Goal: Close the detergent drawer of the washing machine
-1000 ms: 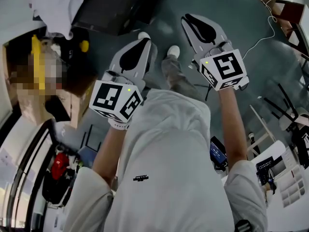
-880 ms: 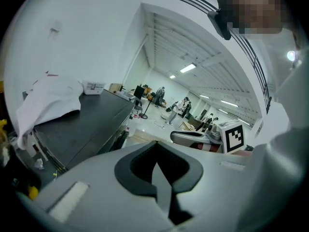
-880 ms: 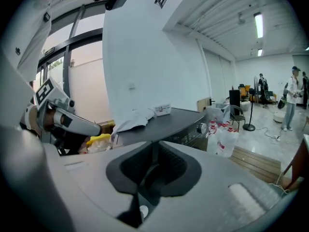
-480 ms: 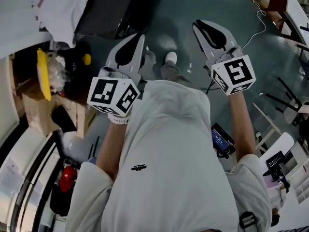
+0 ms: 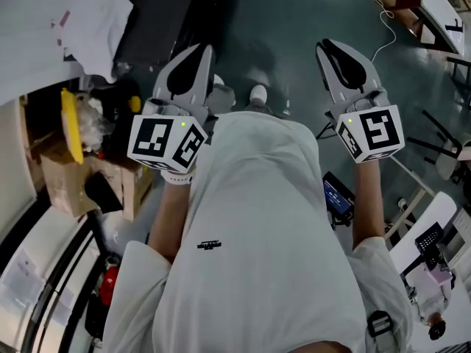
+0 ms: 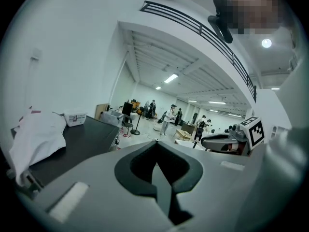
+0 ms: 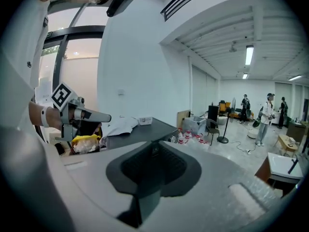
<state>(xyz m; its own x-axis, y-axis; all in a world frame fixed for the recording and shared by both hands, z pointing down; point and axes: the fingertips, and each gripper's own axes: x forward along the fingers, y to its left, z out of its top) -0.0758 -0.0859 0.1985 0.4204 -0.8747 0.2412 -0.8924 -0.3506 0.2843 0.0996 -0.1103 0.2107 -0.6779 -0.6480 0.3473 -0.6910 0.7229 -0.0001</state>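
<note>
No detergent drawer or washing machine front shows in any view. In the head view both grippers are held out level in front of the person's body, over the dark floor. My left gripper (image 5: 200,50) is shut, its fingertips meeting with nothing between them (image 6: 155,142). It points past a dark-topped surface (image 6: 82,139) that carries a white cloth (image 6: 36,139). My right gripper (image 5: 329,44) is also shut and empty (image 7: 155,143), and it points into the open hall. Each gripper's marker cube sits close to the person's wrist.
A dark-topped surface (image 5: 165,13) with a white cloth (image 5: 88,20) lies at the upper left. Below it are a cardboard box (image 5: 62,175) and a yellow object (image 5: 71,123). A cable (image 5: 390,35) runs across the floor on the right. Several people (image 6: 169,120) stand far off.
Both hands have risen. In the head view the right gripper has shifted to the right and the left one has stayed near the dark surface. Neither gripper's jaws have changed.
</note>
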